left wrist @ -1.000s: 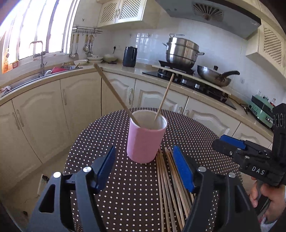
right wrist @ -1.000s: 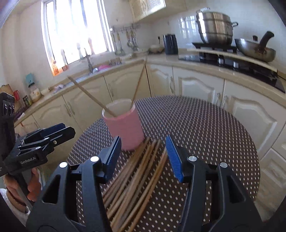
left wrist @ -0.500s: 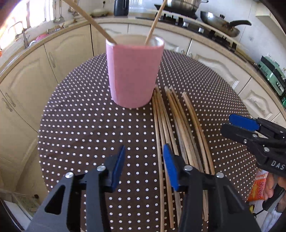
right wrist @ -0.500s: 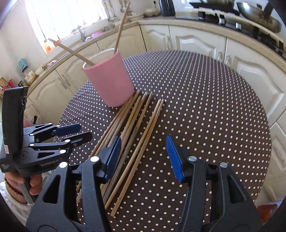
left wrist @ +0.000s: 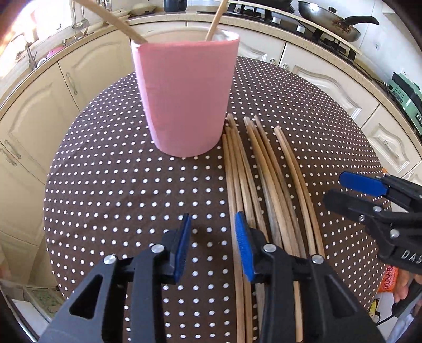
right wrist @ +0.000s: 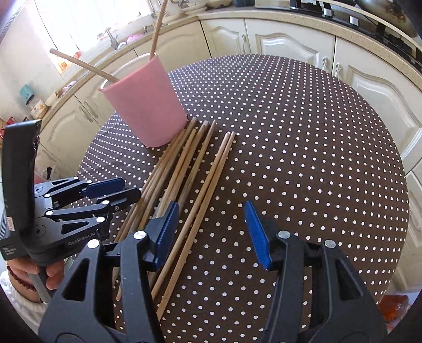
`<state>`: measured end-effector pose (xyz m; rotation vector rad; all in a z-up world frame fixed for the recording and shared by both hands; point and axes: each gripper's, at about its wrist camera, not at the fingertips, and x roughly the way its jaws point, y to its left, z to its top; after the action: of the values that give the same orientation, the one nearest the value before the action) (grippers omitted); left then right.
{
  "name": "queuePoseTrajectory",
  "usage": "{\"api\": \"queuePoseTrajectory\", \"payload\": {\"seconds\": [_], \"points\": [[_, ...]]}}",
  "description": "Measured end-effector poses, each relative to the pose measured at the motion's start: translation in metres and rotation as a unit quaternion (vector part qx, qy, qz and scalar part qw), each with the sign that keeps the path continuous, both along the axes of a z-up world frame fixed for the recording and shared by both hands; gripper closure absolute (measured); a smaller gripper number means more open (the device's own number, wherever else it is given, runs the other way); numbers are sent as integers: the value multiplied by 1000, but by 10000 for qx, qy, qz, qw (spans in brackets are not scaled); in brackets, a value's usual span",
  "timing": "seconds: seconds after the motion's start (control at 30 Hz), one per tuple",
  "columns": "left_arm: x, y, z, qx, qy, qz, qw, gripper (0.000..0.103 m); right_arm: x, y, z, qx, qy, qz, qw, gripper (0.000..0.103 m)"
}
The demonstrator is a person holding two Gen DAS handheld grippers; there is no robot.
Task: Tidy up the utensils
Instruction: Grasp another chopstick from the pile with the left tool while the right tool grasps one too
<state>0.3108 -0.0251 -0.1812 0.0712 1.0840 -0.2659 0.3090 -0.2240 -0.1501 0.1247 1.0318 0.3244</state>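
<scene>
A pink cup (left wrist: 184, 97) stands on the round dotted table (left wrist: 118, 190) with two wooden chopsticks (left wrist: 216, 19) leaning in it. Several loose chopsticks (left wrist: 263, 184) lie in a row to the cup's right, also in the right wrist view (right wrist: 190, 168). My left gripper (left wrist: 212, 237) is open and empty, low over the table at the near ends of the leftmost chopsticks. My right gripper (right wrist: 209, 229) is open and empty, above the two rightmost chopsticks (right wrist: 211, 179). Each gripper shows in the other's view: the right (left wrist: 353, 192), the left (right wrist: 113, 190).
Cream kitchen cabinets (left wrist: 39, 100) and a counter ring the table. A wok (left wrist: 329, 18) sits on the stove at the back right. A sink with a tap (right wrist: 110, 39) lies under the window. The table's near edge drops off close behind the chopstick ends.
Both grippers have come down and forward toward the loose chopsticks. The left gripper's jaws have narrowed somewhat. The cup and chopsticks have not moved.
</scene>
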Motion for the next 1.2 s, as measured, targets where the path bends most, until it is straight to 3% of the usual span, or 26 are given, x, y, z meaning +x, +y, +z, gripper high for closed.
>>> {"api": "queuePoseTrajectory", "payload": {"seconds": [0.17,0.3,0.6,0.63,0.7,0.73,0.83,0.97,1.03,1.2], "points": [[7,-9,0,169,-9,-2,9999,69,11,4,-8,-222,284,49,9993,52],[13,-8,-2,309,29,63,9995,74,14,12,-12,-385,410,120,9983,61],[24,-15,-3,421,82,69,9991,75,17,39,-20,-1058,484,381,9925,68],[28,-21,-2,449,93,81,9989,76,17,43,-21,-1169,514,463,9907,68],[31,-22,-1,429,125,85,9990,93,17,52,-21,-1549,557,634,9843,72],[34,-25,1,414,152,89,9990,95,18,55,-21,-1618,614,691,9825,72],[37,-22,3,331,220,97,9992,95,20,60,-21,-1630,803,746,9805,73],[34,-19,2,384,227,34,9990,96,32,64,-22,-1680,919,832,9780,90],[30,-16,1,349,238,-3,9991,96,39,62,-22,-1671,969,818,9777,93],[19,-10,-1,39,315,-32,9995,97,51,45,-24,-1258,1069,711,9837,97]]}}
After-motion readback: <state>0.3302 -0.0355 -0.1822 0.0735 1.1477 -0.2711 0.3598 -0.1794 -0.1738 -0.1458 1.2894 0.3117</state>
